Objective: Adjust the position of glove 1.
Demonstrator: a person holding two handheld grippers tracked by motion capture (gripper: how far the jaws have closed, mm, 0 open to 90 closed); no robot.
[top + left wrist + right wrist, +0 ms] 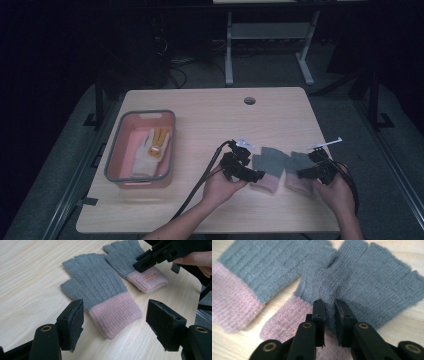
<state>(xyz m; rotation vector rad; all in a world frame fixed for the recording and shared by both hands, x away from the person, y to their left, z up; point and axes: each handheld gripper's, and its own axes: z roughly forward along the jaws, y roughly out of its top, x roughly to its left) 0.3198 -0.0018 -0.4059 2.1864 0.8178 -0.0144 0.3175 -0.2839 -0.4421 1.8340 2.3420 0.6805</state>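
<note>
Grey knit bunched between the right gripper's (329, 305) clenched jaws, pinching the right glove (367, 282) just beside the left glove (100, 293) on the surface (210, 120). Lifting slowly would suit; left gripper (115, 317) hung released.

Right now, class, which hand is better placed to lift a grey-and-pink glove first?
Probably the right. The right gripper is pinched shut on the right glove, while the left gripper stands open around the left glove's cuff.
</note>
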